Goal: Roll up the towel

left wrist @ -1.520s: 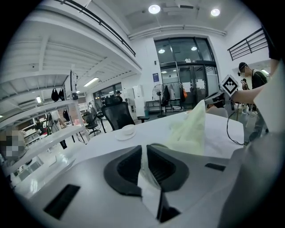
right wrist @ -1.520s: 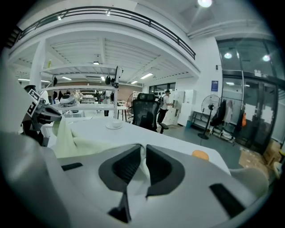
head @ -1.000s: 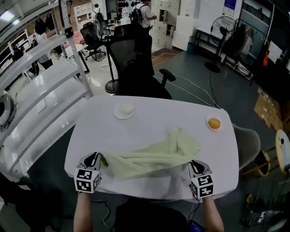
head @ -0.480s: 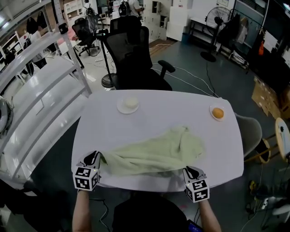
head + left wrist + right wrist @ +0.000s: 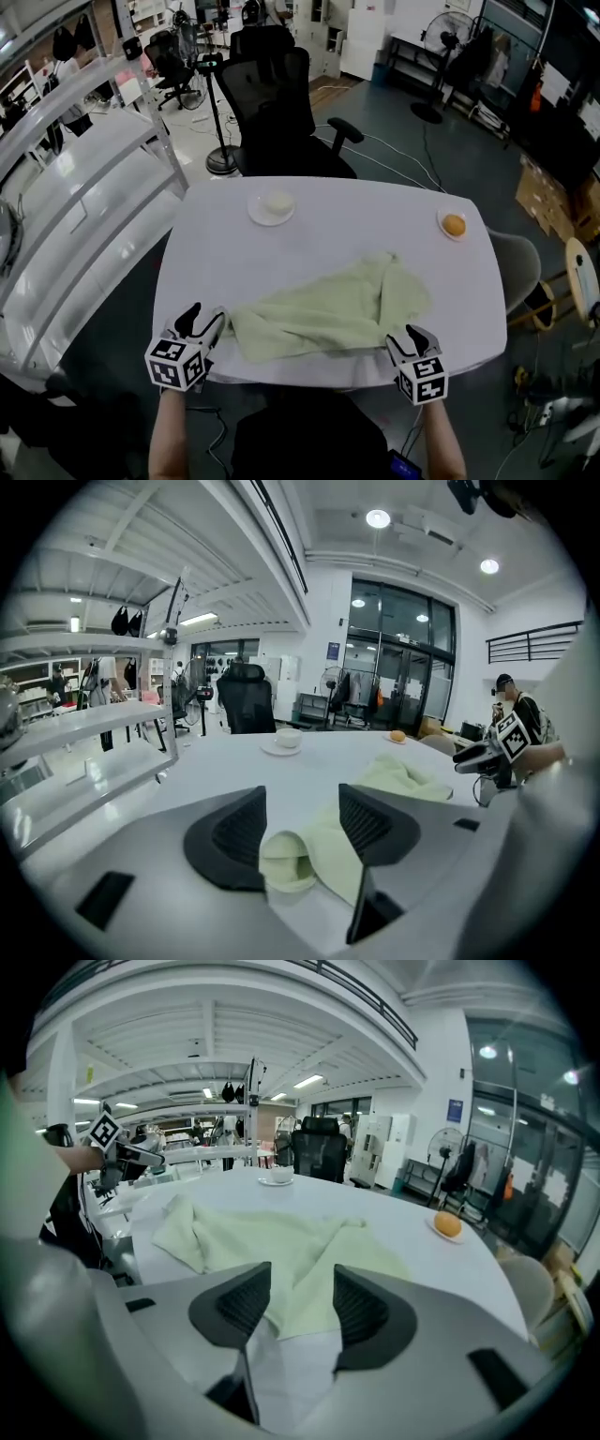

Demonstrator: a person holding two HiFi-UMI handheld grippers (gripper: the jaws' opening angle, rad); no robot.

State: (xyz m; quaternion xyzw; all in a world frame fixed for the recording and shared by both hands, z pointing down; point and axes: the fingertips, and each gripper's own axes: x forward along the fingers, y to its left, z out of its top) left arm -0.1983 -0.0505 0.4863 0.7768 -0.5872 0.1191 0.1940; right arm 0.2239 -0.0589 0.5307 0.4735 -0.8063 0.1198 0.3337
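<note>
**A:** While the towel [image 5: 328, 314] lies crumpled like that, which step are you on?

**B:** Spreading it out, I judge. It lies on the white table [image 5: 234, 253] along the near edge. It is bunched and folded over itself toward the right, so it isn't flat yet and no roll is begun.

**A:** And your grippers?

**B:** The jaws of my left gripper [image 5: 204, 319] have just been opening and stand well apart. The towel's folded left corner sits between them, unsqueezed. The jaws of my right gripper [image 5: 405, 336] have just been opening too. They stand apart at the towel's near right edge, with cloth below the gap and nothing pinched.

**A:** What does the next move call for?

**B:** I think I must grip the corners and draw the cloth flat and square, since a roll begun on these folds would come out lumpy. Then I roll from one end. The cup on its saucer [image 5: 272, 206] and the orange [image 5: 454, 225] stand well apart at the far side, clear of my work.
</note>
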